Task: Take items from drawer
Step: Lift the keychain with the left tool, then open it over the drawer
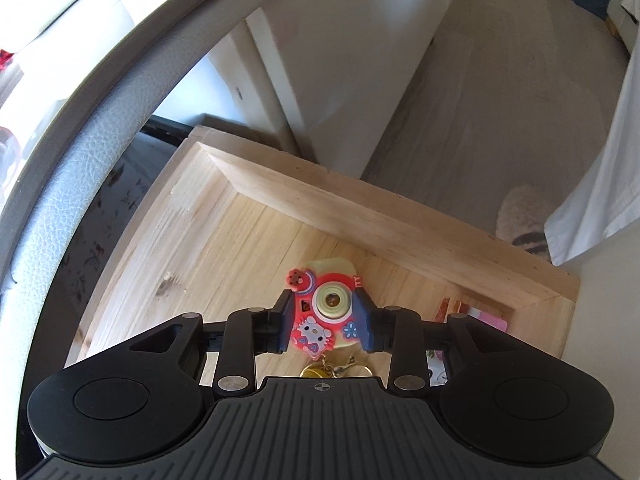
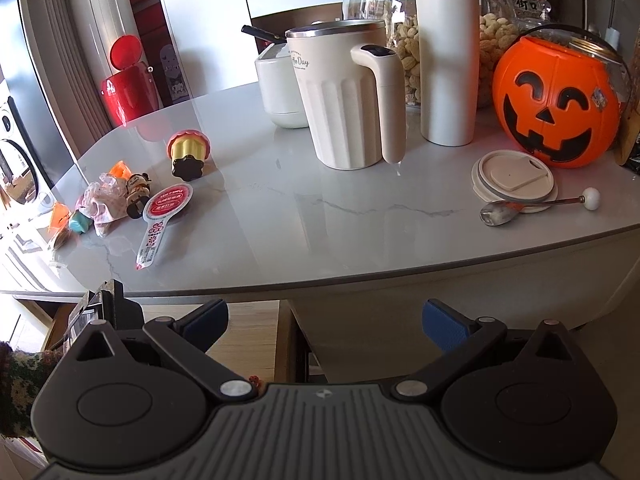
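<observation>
The grey marble worktop (image 2: 320, 216) fills the right wrist view, carrying a ribbed cream jug (image 2: 344, 96) near the middle, a tall white flask (image 2: 446, 52) and an orange pumpkin bucket (image 2: 556, 100) at two o'clock, and a cluster of small toys (image 2: 120, 196) at nine o'clock. The right tool (image 2: 324, 320) hangs before the worktop's edge, jaws spread wide with nothing between them. In the left wrist view the open wooden drawer (image 1: 280, 184) lies below. The left tool (image 1: 326, 322) points steeply down into it, its blue pads flanking a red toy camera (image 1: 320, 312) on both sides; whether they press it I cannot tell. Keyrings (image 1: 336, 368) lie at six o'clock of the toy, and pink packets (image 1: 480, 316) at three o'clock.
</observation>
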